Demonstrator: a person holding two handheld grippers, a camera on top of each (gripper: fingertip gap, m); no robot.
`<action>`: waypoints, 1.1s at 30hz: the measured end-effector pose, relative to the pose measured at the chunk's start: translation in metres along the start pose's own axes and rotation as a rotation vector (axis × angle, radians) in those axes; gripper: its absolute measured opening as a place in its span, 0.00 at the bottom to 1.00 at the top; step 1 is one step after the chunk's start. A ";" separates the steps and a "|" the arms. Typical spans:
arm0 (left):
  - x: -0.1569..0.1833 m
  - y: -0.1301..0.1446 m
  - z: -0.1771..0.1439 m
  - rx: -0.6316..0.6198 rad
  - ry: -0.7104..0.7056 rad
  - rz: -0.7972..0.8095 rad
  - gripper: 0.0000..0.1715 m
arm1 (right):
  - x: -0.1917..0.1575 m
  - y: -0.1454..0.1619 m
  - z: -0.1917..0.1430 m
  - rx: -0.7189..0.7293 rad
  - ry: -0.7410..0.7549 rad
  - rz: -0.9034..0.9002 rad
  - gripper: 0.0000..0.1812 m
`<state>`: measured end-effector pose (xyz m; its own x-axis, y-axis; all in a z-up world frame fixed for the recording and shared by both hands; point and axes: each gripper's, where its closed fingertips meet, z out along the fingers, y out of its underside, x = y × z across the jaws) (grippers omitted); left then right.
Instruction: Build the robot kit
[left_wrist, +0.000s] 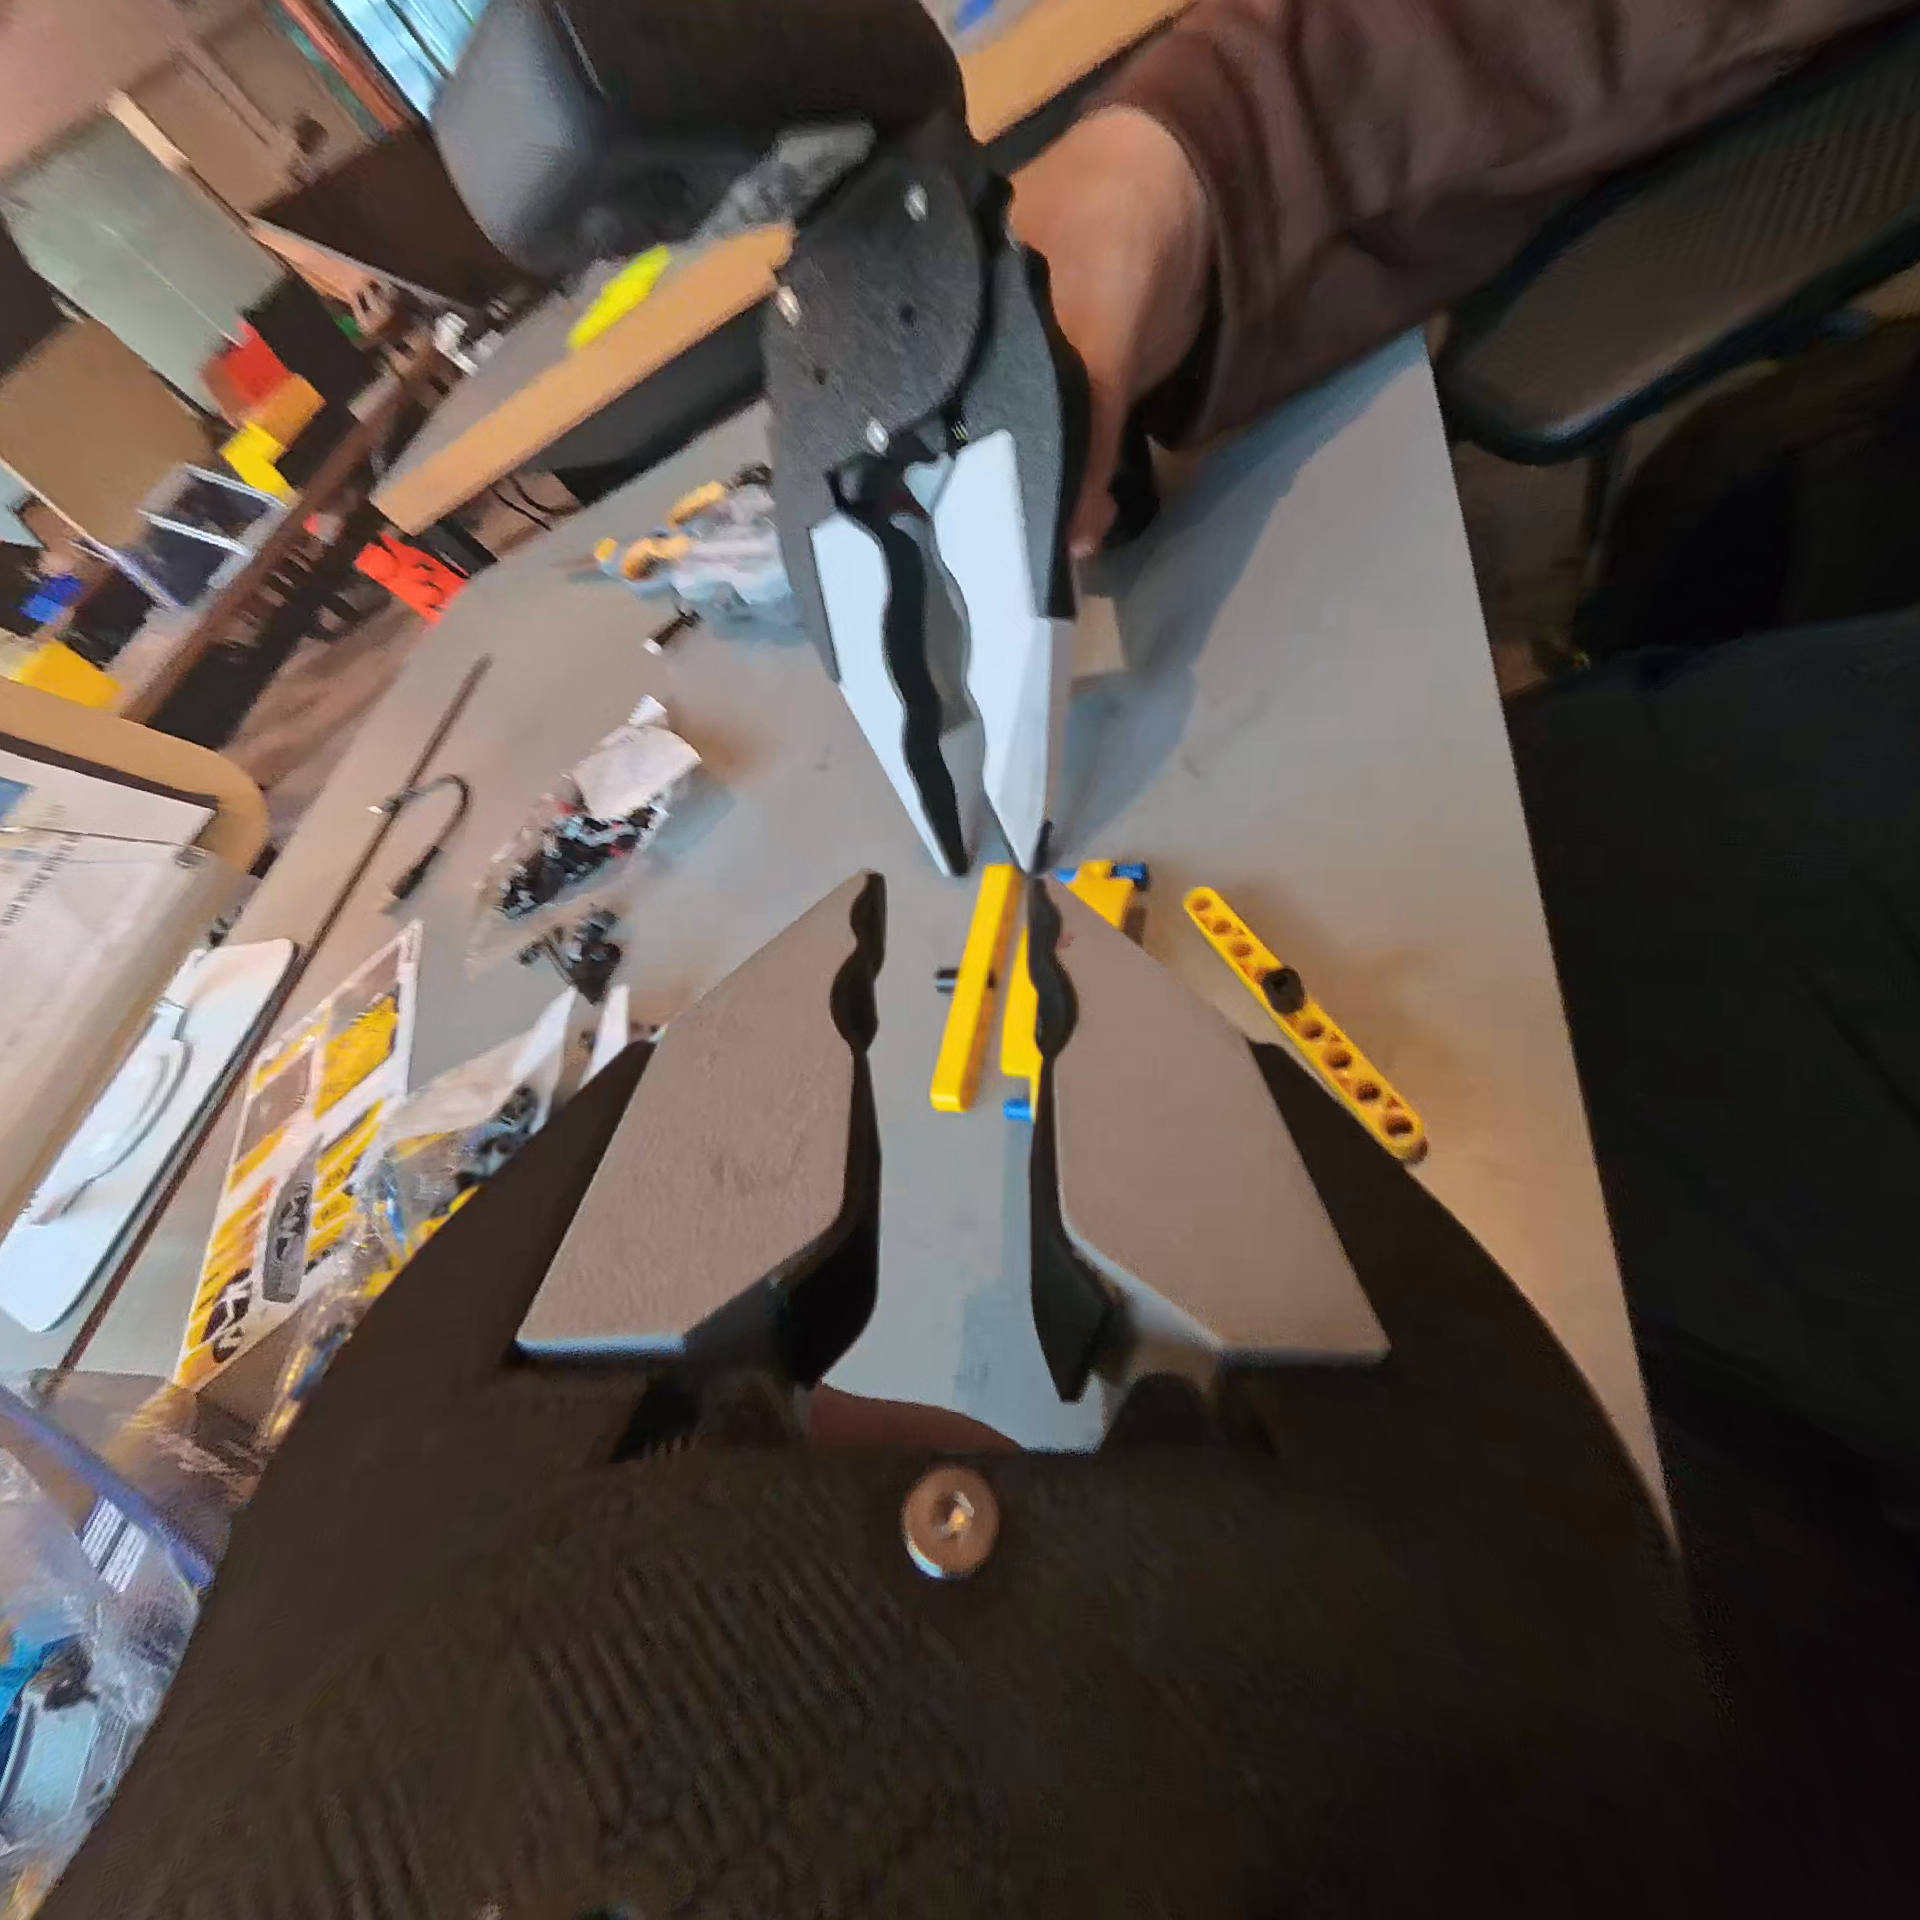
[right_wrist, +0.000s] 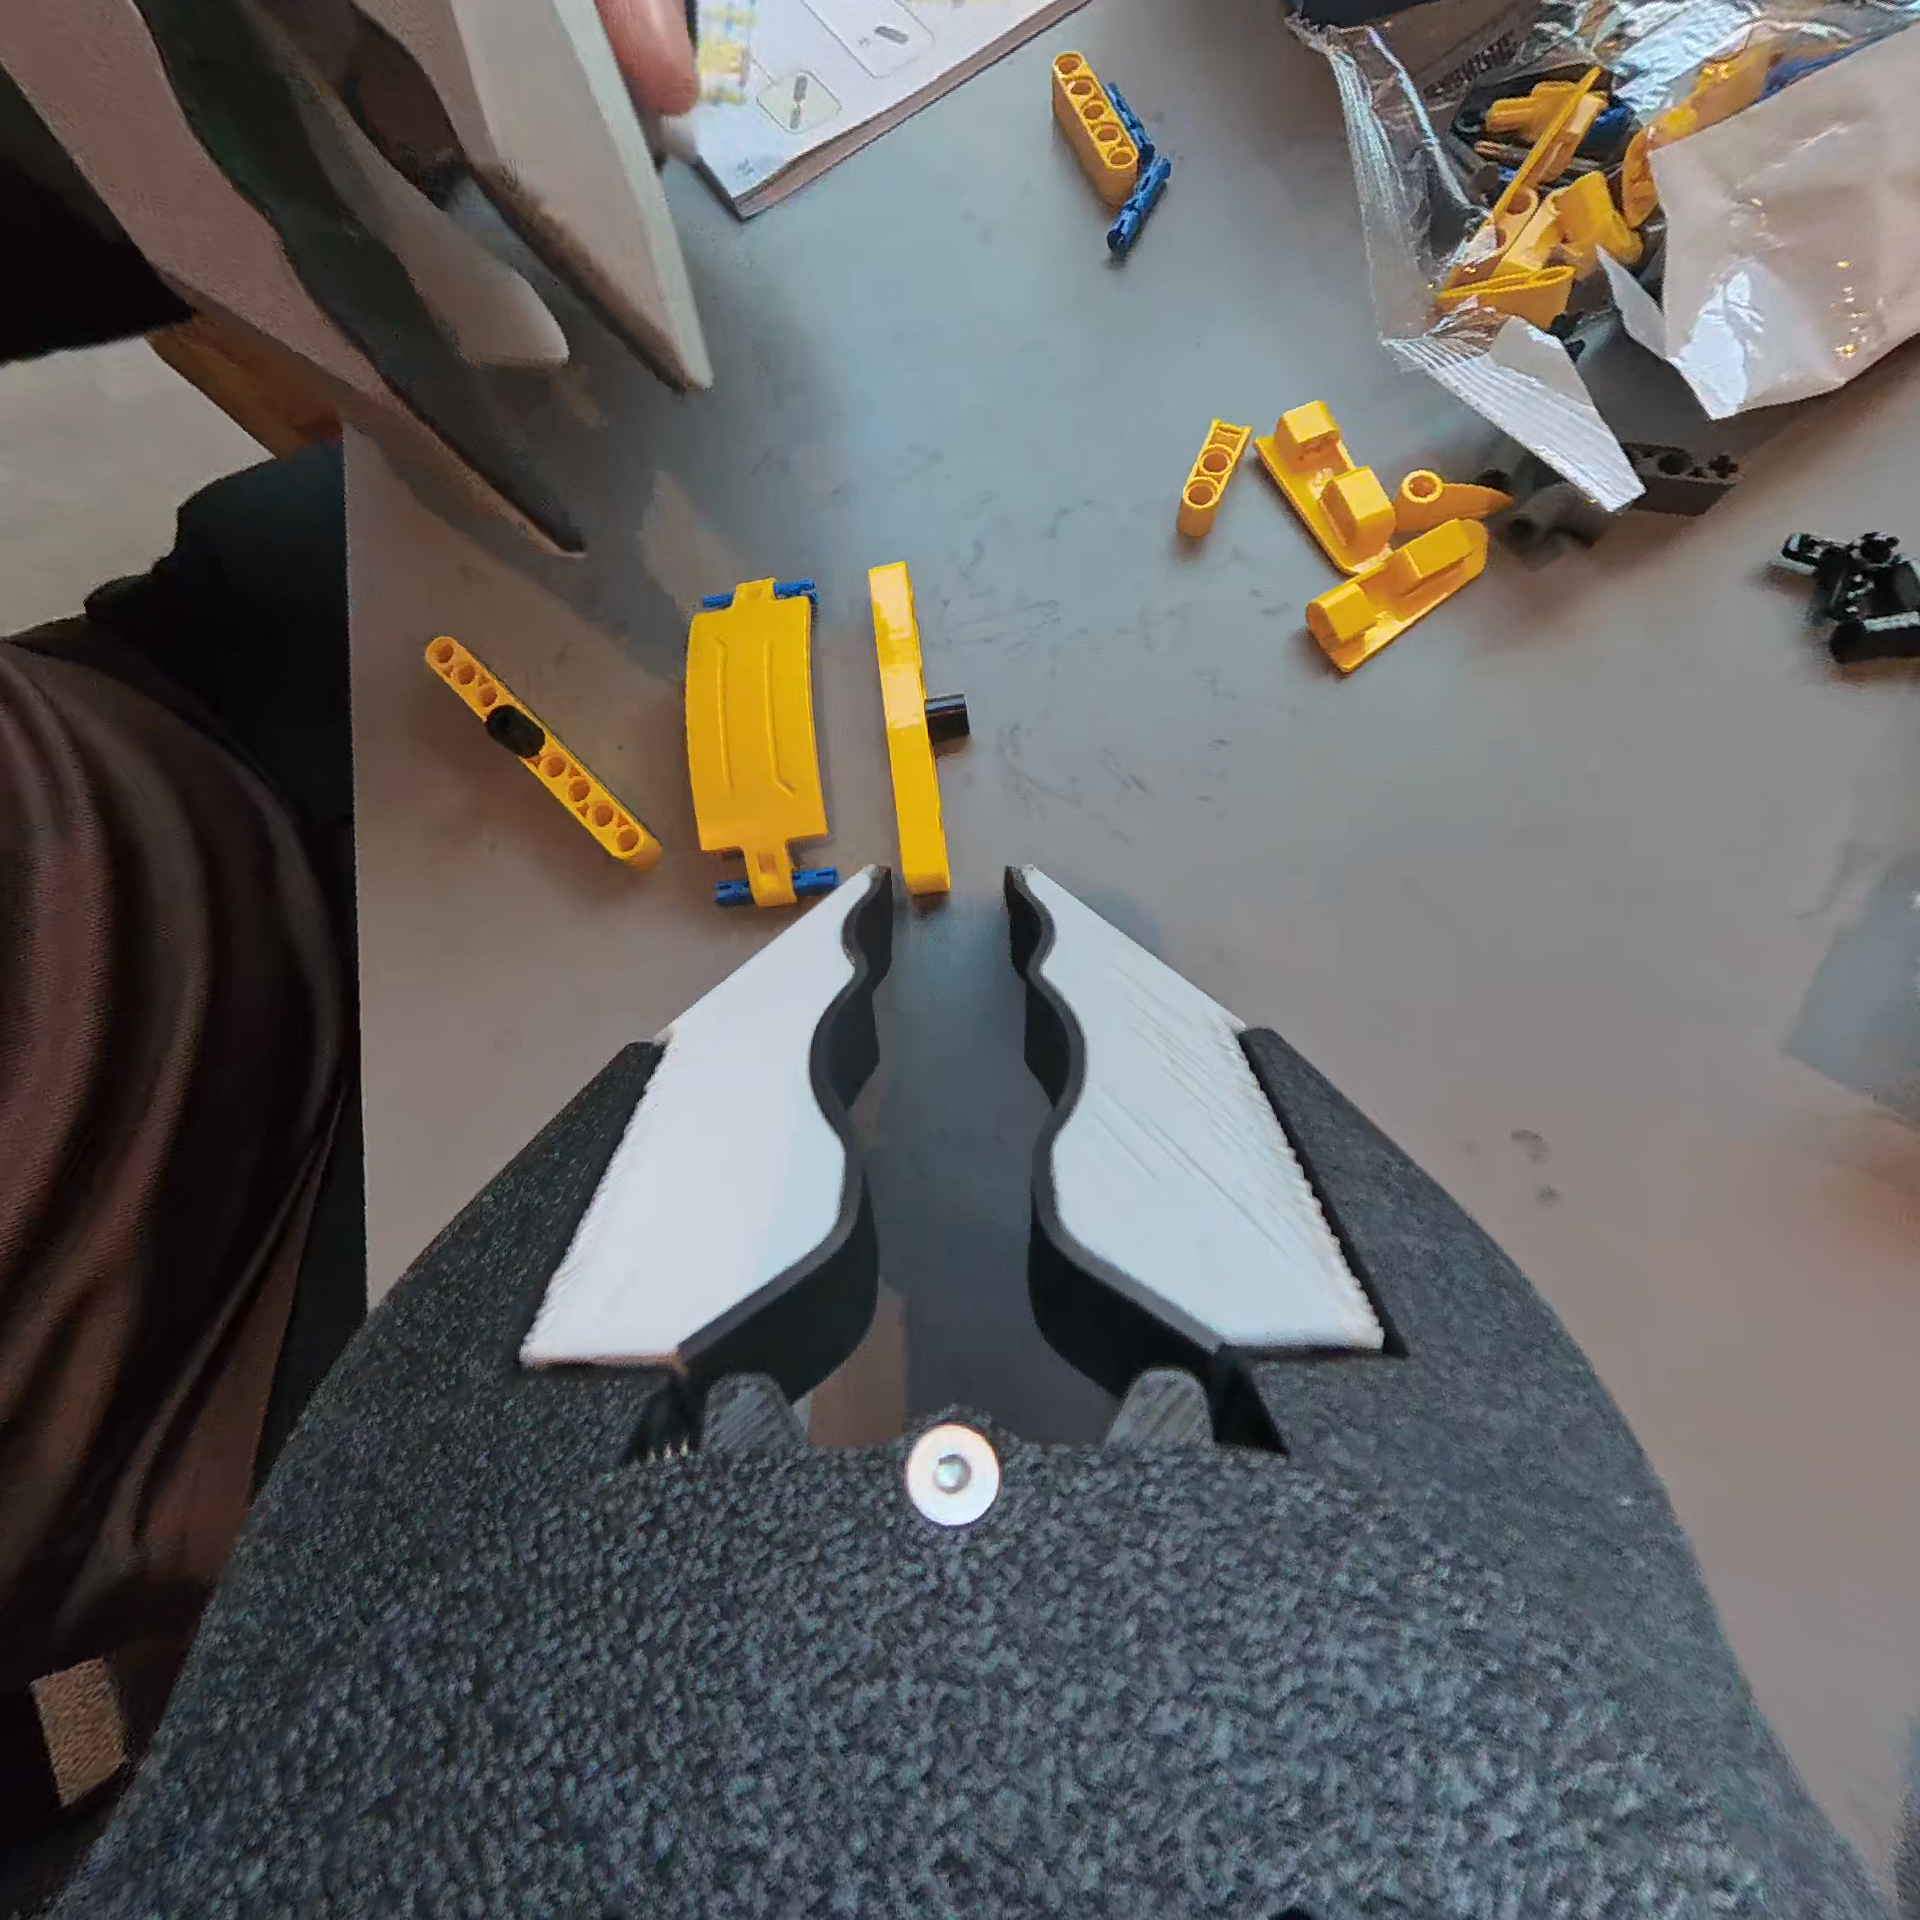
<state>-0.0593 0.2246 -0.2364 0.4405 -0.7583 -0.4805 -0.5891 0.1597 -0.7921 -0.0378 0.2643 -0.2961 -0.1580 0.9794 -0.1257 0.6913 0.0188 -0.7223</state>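
On the grey table (right_wrist: 1195, 831) lie three yellow building pieces side by side. They are a holed beam (right_wrist: 540, 753) with a black pin, a curved panel (right_wrist: 753, 727) with blue pins, and a long beam on edge (right_wrist: 909, 727) with a black pin (right_wrist: 948, 717). My right gripper (right_wrist: 948, 881) is open and empty, its tips just short of the long beam's near end. My left gripper (left_wrist: 954, 894) is open and empty, facing the right gripper (left_wrist: 992, 862) over the long beam (left_wrist: 977, 987). Its right finger hides part of the panel (left_wrist: 1107, 894). The holed beam (left_wrist: 1309, 1023) lies to the right.
An opened plastic bag (right_wrist: 1558, 187) of yellow parts, loose yellow pieces (right_wrist: 1351, 520), black pins (right_wrist: 1860, 603), a short yellow beam (right_wrist: 1101, 130) and an instruction booklet (right_wrist: 831, 94) lie beyond. Bags of black parts (left_wrist: 582, 842) and a sticker sheet (left_wrist: 312, 1122) lie left. The table edge (left_wrist: 1507, 727) is near. My hands' fingertips stand some 8 cm from each other.
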 end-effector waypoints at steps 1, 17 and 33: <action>0.003 0.006 0.001 -0.033 0.010 0.018 0.14 | 0.000 0.000 -0.001 0.003 0.006 -0.009 0.12; 0.021 0.036 0.017 -0.188 0.130 0.041 0.15 | -0.023 -0.002 0.001 0.025 0.013 -0.122 0.32; 0.019 0.035 0.024 -0.173 0.275 -0.007 0.16 | -0.022 -0.004 0.002 0.032 -0.035 -0.081 0.27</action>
<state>-0.0557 0.2305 -0.2826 0.2589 -0.9053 -0.3368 -0.7038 0.0620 -0.7077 -0.0384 0.2420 -0.2919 -0.2371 0.9674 -0.0892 0.6525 0.0906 -0.7523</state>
